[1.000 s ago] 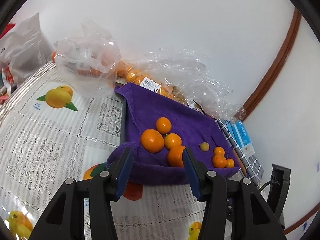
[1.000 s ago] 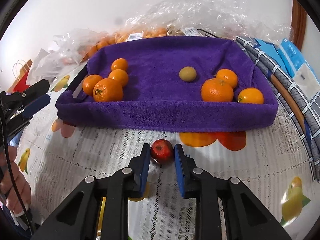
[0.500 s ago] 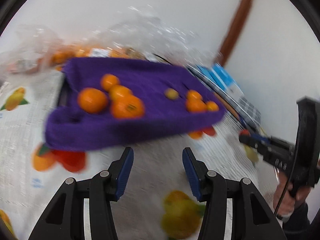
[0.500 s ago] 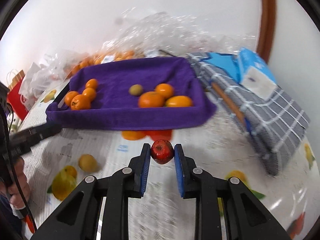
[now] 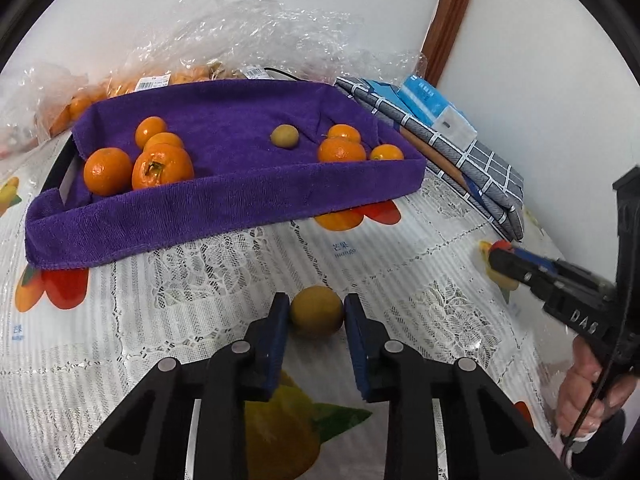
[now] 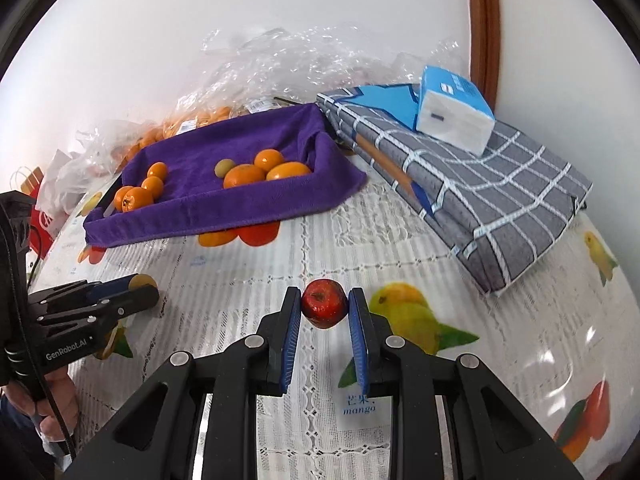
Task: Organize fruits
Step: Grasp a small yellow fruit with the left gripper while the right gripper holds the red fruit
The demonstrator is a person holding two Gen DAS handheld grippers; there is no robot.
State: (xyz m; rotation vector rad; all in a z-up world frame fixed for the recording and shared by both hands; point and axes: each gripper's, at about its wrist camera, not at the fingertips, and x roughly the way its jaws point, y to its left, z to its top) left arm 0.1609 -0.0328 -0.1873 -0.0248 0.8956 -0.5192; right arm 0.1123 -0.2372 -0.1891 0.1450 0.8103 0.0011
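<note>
On the table [image 5: 420, 264], in front of the purple tray [image 5: 224, 200], the left gripper [image 5: 316, 316] now has its two blue pads around a small yellow-brown fruit [image 5: 316, 314]. A second ago this gripper was wide open and empty, up close to the tray, so it has swung over to reach this fruit. The pads look like they touch both sides of the fruit, which seems to sit on the table, so I think the grab is just starting. The right gripper [image 6: 325, 312] still squeezes a small red fruit [image 6: 324, 307], but it has moved away from the tray, off to the right side. Oranges [image 5: 160, 166] and one small green fruit [image 5: 284, 136] lie in the tray. Two loose fruits are now in hand, so both can go where they belong next.
</note>
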